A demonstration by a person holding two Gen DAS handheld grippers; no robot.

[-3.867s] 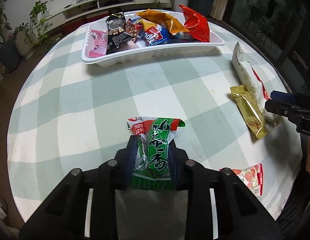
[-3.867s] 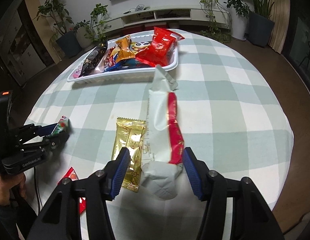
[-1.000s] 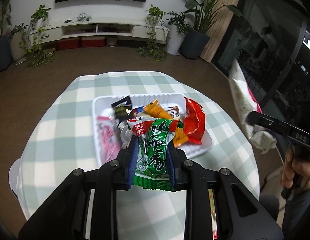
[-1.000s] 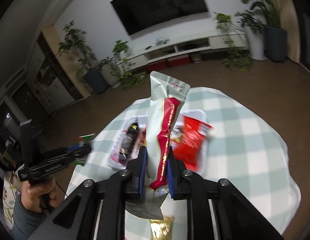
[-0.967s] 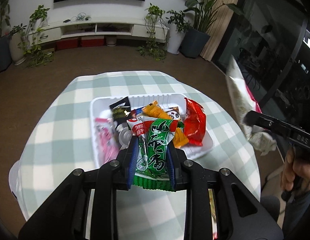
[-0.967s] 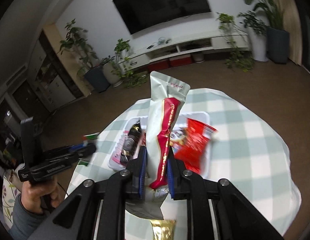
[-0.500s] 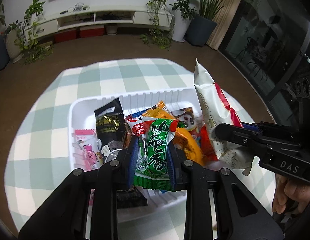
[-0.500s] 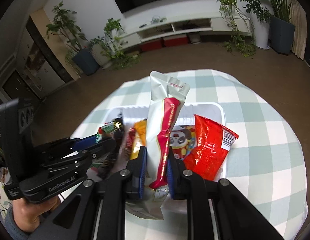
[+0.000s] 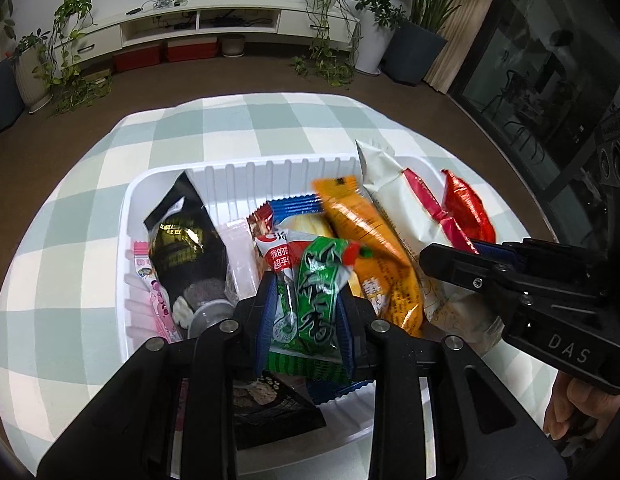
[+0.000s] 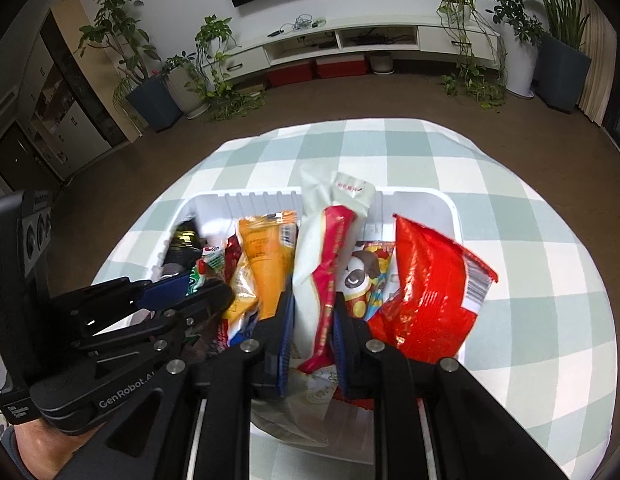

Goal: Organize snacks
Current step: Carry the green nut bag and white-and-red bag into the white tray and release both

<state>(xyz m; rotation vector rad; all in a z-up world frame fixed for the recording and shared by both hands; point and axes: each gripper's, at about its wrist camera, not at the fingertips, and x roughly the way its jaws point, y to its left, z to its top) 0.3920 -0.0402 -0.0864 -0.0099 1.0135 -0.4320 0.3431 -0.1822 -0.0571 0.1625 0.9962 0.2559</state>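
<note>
- White plastic formed the tray (image 9: 245, 170), which sat on the checked tablecloth (image 9: 89, 176) and already held most of the snacks.
- We held the green packet (image 9: 316, 292) in the left gripper (image 9: 307, 320); its blue pads pressed on both sides of the packet, low over the tray's near middle, so the jaws were narrow and gripping.
- We held the long white-and-red packet (image 10: 330, 248) in the right gripper (image 10: 312, 340), likewise clamped between narrow jaws, its top leaning toward the tray's far wall.
- Neither packet had been let go; whether either touched the snacks beneath, we could not tell.
- Around them lay the orange packet (image 9: 366, 236), the black packet (image 9: 181, 236), the pink packet (image 9: 149, 280) and the red bag (image 10: 430, 280), all inside the tray.
- We judged the task well advanced: the tray was nearly full, and two packets were poised above it.
- What remained, in our judgement, was to open both sets of jaws and leave the two packets among the rest.
- The near part of the table lay hidden behind the grippers, so we could not say whether other snacks were still outside the tray.
</note>
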